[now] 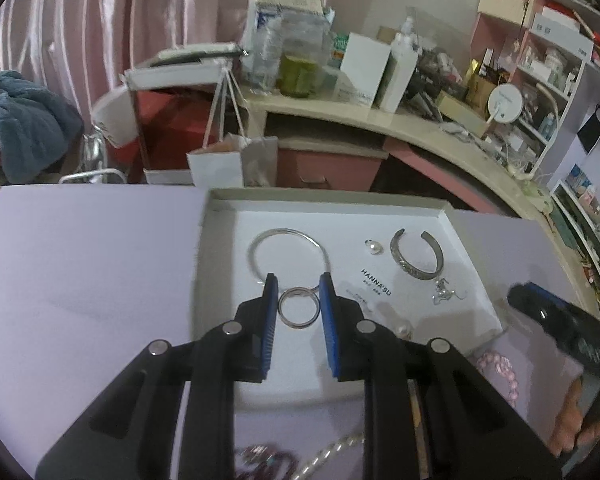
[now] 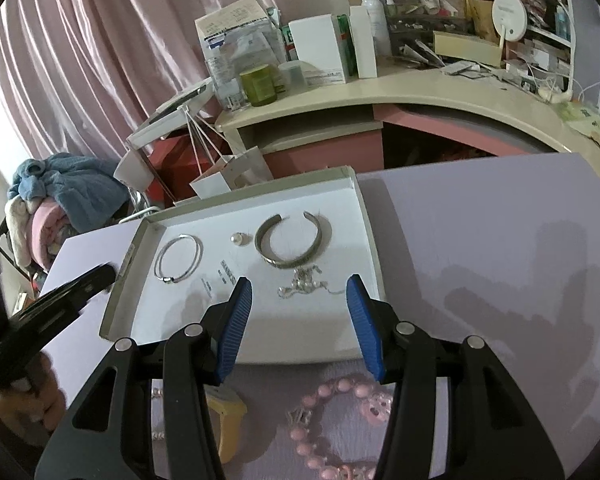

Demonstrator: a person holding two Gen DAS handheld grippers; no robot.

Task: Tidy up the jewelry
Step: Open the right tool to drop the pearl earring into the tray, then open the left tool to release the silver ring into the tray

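A white shallow box (image 1: 474, 308) (image 2: 364, 208) lies on the lilac table. In it lie a thin silver bangle (image 1: 286, 233) (image 2: 198, 256), a wide silver cuff (image 1: 416, 272) (image 2: 292, 262), a pearl piece (image 1: 374, 247) (image 2: 237, 239) and a silver chain piece (image 1: 444, 292) (image 2: 302, 286). My left gripper (image 1: 299, 286) is open, its blue pads either side of a silver ring (image 1: 299, 307) without touching it. My right gripper (image 2: 300, 292) is open and empty above the box's near edge. A pink bead bracelet (image 2: 340, 420) (image 1: 500, 368) lies in front of the box.
A yellow item (image 2: 230, 424) and more beads (image 1: 332, 452) lie on the table near me. Another pearl (image 1: 403, 330) sits by my left finger. Behind the table stand a cluttered desk (image 1: 340, 108) (image 2: 420, 88), a paper bag (image 1: 236, 164) and pink curtains.
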